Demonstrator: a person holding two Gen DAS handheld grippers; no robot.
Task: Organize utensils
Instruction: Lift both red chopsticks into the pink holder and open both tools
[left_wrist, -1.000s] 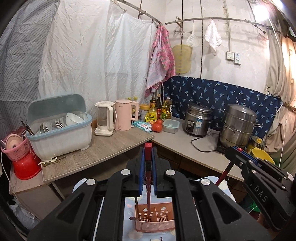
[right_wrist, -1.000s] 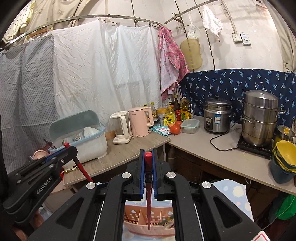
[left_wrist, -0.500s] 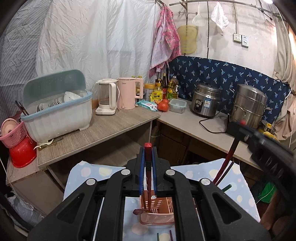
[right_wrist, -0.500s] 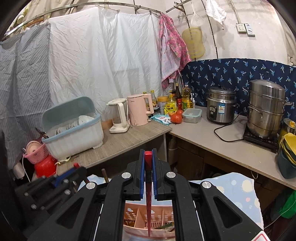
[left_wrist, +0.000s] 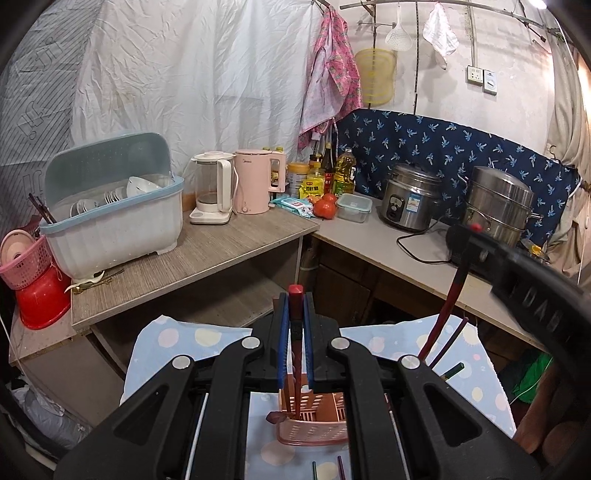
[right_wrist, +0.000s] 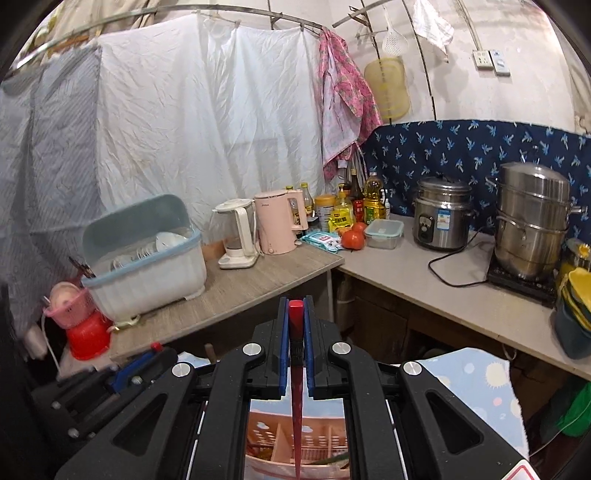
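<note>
1. Left gripper (left_wrist: 295, 347): jaws clamped on a dark red chopstick (left_wrist: 295, 369), red cap above the pads, tip pointing down into the pink utensil basket (left_wrist: 314, 435) directly below and ahead.
2. Right gripper (right_wrist: 295, 343): jaws pinched on a second red chopstick (right_wrist: 296, 406), tip hanging over the same divided basket (right_wrist: 288, 439).
3. Step in hand, my read: placement; both sticks poised over compartments, not released.
4. Next: lower each tip inside a slot wall, then open. Check which compartment; dividers are close together.
5. Beyond the basket: loose sticks (left_wrist: 340, 467) lie on the spotted cloth (left_wrist: 173, 343) nearer the left gripper, probably next.
6. Risk: a tilted stick may catch a divider.
</note>
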